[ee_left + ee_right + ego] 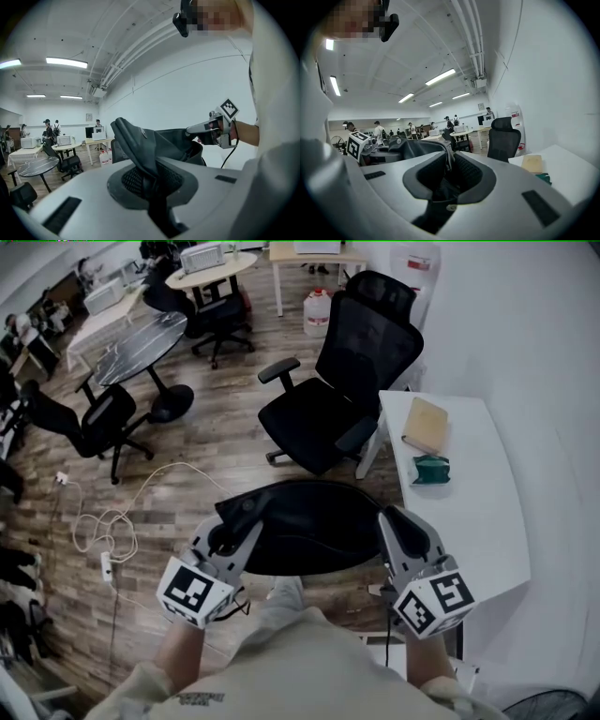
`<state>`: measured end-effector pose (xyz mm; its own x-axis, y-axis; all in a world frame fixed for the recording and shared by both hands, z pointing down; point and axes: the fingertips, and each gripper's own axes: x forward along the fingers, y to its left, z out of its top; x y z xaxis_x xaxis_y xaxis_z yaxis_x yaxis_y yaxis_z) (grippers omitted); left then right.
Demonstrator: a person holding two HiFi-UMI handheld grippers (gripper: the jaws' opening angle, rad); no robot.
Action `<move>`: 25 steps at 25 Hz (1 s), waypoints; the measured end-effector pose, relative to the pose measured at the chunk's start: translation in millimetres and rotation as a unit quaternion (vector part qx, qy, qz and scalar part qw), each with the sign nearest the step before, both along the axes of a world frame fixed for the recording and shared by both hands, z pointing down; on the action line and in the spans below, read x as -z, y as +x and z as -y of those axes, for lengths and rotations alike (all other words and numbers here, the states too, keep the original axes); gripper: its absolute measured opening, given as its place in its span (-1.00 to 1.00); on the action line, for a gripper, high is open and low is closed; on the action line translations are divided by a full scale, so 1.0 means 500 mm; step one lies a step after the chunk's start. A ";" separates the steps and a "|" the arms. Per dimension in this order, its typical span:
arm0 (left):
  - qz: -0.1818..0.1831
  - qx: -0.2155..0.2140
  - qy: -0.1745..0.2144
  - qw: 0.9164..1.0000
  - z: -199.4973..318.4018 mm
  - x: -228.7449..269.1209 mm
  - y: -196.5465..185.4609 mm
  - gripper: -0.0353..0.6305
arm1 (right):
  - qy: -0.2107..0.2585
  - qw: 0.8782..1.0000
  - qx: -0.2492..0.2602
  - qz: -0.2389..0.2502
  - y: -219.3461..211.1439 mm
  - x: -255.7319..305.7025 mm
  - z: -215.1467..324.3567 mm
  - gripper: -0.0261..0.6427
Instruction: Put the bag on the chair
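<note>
Well, the bag [305, 526] hangs in the air between my two grippers, on the near side of the chair [323, 413] and not yet over its seat. My left gripper [236, 523] is pinched tight on a fold of the dark fabric at one end. My right gripper [396, 519] is clamped on the rim at the other end, its jaws a little wider because more material is bunched in them. I judge the bag soft and floppy: the cloth creases where I hold it and the middle sags into a shallow bowl, so it will not keep a shape by itself (no sign of a stiff frame). It looks fairly light, matte rather than slippery, and not fragile. Holding both ends of the rim seems the right way to carry it, since one grip alone would let it swing and fold. Counting: one bag, two grippers, one chair close ahead with two more black chairs farther off beyond it, and one white bench [478, 521] just right of the chair carrying two things, a tan notebook [427, 425] and a small green item [431, 470].
</note>
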<state>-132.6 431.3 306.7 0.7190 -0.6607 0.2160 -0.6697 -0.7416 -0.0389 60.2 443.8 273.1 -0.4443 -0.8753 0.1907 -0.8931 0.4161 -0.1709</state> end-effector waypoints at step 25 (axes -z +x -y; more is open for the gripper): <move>-0.001 -0.013 0.017 1.000 0.758 0.012 -0.094 -0.75 | 0.009 1.000 -0.030 -0.001 -0.091 0.020 0.757 -0.69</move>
<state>-179.6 52.2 300.7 0.7360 -0.6490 0.1927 -0.6507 -0.7567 -0.0635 15.0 65.5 263.2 -0.3902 -0.9037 0.1761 -0.9170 0.3641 -0.1632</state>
